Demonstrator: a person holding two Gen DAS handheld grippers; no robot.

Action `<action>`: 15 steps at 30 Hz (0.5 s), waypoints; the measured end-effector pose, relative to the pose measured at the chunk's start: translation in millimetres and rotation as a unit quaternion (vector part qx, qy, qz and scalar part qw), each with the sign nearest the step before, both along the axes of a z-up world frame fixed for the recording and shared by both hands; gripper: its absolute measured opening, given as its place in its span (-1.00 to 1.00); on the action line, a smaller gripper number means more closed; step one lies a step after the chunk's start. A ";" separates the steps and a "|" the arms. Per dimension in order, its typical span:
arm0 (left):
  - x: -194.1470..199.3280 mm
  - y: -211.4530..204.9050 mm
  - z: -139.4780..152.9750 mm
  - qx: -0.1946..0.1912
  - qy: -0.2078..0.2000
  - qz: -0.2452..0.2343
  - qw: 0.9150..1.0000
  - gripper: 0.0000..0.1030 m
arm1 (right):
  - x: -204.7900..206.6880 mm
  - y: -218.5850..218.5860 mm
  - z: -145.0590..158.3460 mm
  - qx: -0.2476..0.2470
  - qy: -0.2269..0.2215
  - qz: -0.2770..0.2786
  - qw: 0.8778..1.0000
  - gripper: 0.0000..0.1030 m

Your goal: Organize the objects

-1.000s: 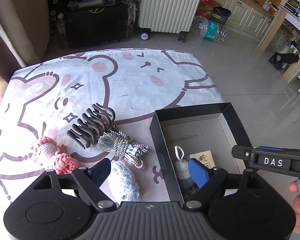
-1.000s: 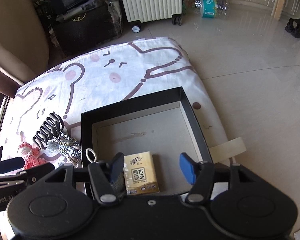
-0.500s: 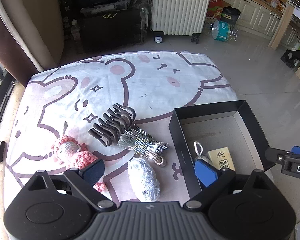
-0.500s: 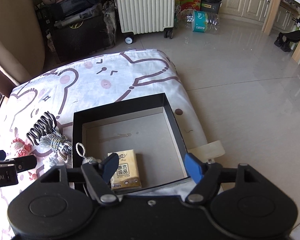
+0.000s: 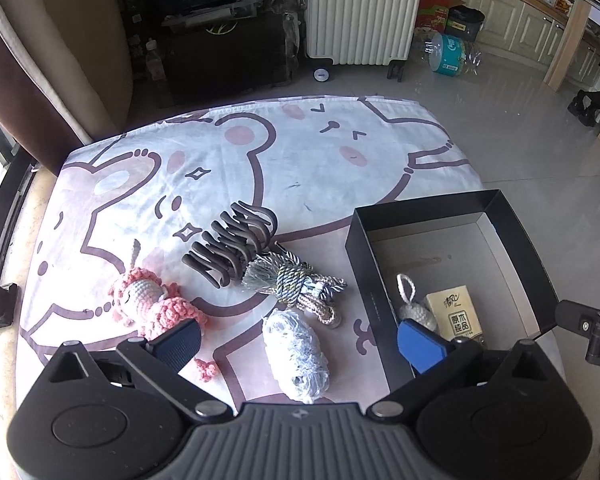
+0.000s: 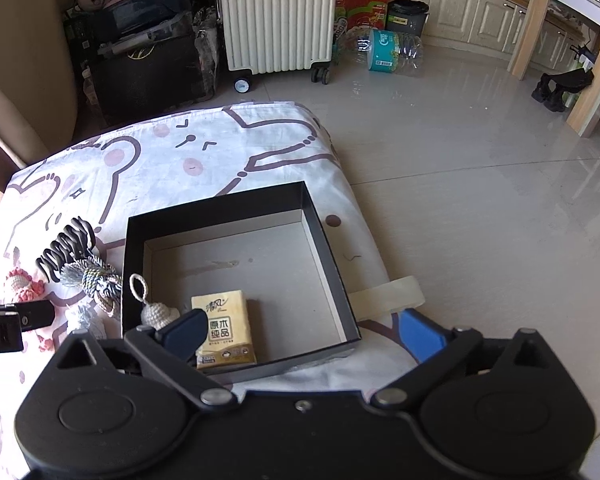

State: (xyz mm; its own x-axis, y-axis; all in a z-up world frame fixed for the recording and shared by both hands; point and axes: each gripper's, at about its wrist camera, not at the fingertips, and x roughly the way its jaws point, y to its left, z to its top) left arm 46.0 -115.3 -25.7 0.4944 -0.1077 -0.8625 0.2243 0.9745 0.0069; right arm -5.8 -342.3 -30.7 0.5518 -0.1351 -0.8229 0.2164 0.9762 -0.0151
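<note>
Both grippers hang released and empty; the left gripper point(image 5: 298, 342) hovers over the white mesh bundle point(image 5: 296, 354), likely next into the black box point(image 5: 496, 204).

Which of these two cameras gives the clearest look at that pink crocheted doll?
The left wrist view: the pink crocheted doll lies there nearly whole on the bear-print sheet. The right wrist view catches only a small part of it at the left edge.

One black box point(image 5: 428, 210) — two items inside, four on the sheet point(image 5: 300, 160).
</note>
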 end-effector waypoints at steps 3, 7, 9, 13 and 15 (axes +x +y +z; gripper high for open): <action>-0.9 -1.0 0.3 0.000 -0.003 -0.001 1.000 1.00 | -1.3 -1.6 0.0 -0.003 -0.001 -0.003 1.000 1.00; -1.2 -2.2 -0.5 0.002 -0.003 -0.003 1.000 1.00 | -1.8 -4.5 -1.6 -0.005 0.002 -0.010 1.000 1.00; -0.8 -2.3 -1.4 0.006 -0.003 -0.001 1.000 1.00 | -1.7 -5.7 -2.4 -0.001 0.003 -0.011 1.000 1.00; 0.9 -1.2 -3.7 0.008 0.000 0.001 1.000 1.00 | -1.5 -4.9 -3.8 0.001 0.004 -0.010 1.000 1.00; 1.5 -0.6 -3.9 0.006 0.000 0.002 1.000 1.00 | -1.1 -4.2 -4.7 0.001 0.005 -0.008 1.000 1.00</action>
